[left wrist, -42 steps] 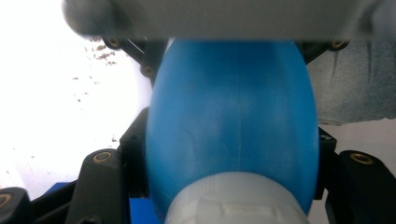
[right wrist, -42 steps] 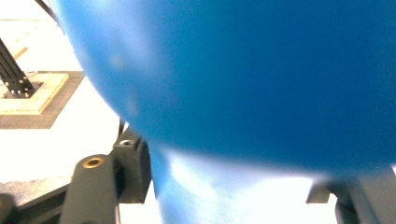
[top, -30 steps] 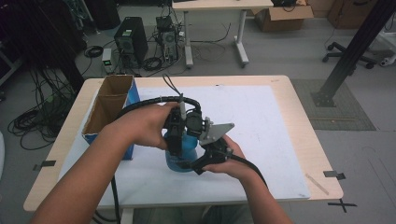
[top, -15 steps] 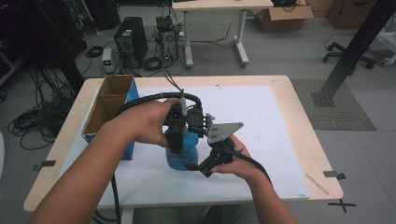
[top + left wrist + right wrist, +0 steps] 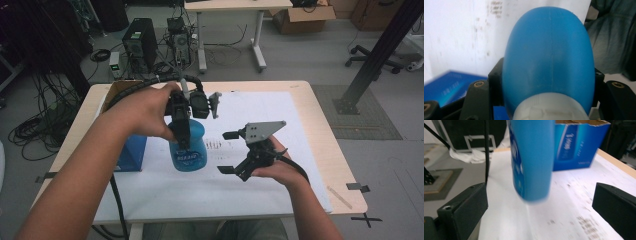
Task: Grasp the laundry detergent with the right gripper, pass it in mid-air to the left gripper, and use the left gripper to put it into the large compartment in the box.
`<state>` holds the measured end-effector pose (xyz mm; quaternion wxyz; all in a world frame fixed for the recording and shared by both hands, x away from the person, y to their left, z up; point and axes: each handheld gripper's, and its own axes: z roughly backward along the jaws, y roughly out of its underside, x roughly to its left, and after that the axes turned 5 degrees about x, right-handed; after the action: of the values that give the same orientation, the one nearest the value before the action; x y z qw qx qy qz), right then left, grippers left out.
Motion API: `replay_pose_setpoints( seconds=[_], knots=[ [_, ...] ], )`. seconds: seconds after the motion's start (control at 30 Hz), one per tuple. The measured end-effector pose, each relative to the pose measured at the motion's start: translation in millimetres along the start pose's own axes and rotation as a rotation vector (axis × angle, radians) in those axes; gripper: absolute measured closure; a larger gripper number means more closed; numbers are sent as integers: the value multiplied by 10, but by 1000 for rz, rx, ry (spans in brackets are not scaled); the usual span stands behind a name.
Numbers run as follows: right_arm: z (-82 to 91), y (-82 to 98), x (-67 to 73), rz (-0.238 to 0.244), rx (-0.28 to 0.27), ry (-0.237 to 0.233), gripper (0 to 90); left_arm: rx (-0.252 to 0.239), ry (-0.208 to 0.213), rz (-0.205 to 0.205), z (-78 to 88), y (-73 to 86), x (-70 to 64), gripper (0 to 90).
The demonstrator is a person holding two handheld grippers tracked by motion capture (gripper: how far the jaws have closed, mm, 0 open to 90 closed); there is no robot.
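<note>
A blue bottle [image 5: 189,150] with a white cap hangs above the white paper [image 5: 260,185], lifted clear of it. My left gripper [image 5: 182,131] is shut on its upper part from above; in the left gripper view the bottle [image 5: 549,57] sits between the black fingers [image 5: 495,75]. My right gripper [image 5: 223,152] is to the right of the bottle and apart from it. Its jaws have just been opening and stand wide with nothing between them. The right gripper view shows the bottle [image 5: 531,160] blurred, a little ahead of the right gripper [image 5: 541,197].
An open blue carton [image 5: 131,152] stands at the table's left, close behind the bottle, and shows as the blue box [image 5: 579,147] in the right gripper view. The wooden table edge [image 5: 330,150] runs along the right. Desks, computers and cables lie beyond.
The left gripper has lifted the bottle off the paper. The right gripper has let go of the bottle, opened wide and drawn away to the right.
</note>
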<state>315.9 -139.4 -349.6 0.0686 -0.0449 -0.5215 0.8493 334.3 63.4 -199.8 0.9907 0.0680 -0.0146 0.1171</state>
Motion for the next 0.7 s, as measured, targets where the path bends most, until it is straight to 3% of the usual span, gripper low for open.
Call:
replay_pose_setpoints(
  seconds=[0.13, 0.17, 0.2, 0.23, 0.27, 0.3, 0.33, 0.37, 0.4, 0.43, 0.47, 0.5, 0.57, 0.6, 0.63, 0.7],
  knots=[
    [171, 9, -72, 17, 84, 39, 3, 13, 22, 141, 132, 94, 122, 387],
    [171, 9, -72, 17, 84, 39, 3, 13, 22, 141, 132, 94, 122, 387],
    [252, 11, -101, 21, 124, 53, 6, 19, 31, 209, 191, 148, 182, 386],
    [292, 12, -113, 28, 143, 61, 6, 22, 36, 243, 217, 177, 214, 386],
    [292, 12, -113, 28, 143, 61, 6, 22, 36, 243, 217, 177, 214, 386],
    [330, 13, -125, 31, 163, 68, 6, 25, 42, 275, 248, 209, 247, 386],
    [405, 15, -148, 38, 196, 84, 7, 24, 53, 351, 308, 274, 313, 386],
    [405, 15, -148, 38, 196, 84, 7, 24, 53, 351, 308, 274, 313, 386],
    [440, 16, -156, 39, 211, 92, 8, 26, 56, 381, 340, 306, 342, 386],
    [505, 22, -170, 45, 235, 108, 9, 29, 56, 437, 402, 365, 388, 386],
    [535, 27, -174, 44, 247, 114, 9, 28, 54, 462, 436, 393, 408, 386],
    [535, 27, -174, 44, 247, 114, 9, 28, 54, 462, 436, 393, 408, 386],
    [608, 49, -185, 49, 278, 124, 11, 34, 53, 538, 539, 485, 479, 386],
    [627, 57, -188, 49, 287, 126, 12, 33, 54, 565, 573, 520, 503, 386],
    [627, 57, -188, 49, 287, 126, 12, 33, 54, 565, 573, 520, 503, 386],
    [660, 73, -193, 47, 298, 127, 13, 34, 67, 633, 639, 603, 560, 386]
  ],
)
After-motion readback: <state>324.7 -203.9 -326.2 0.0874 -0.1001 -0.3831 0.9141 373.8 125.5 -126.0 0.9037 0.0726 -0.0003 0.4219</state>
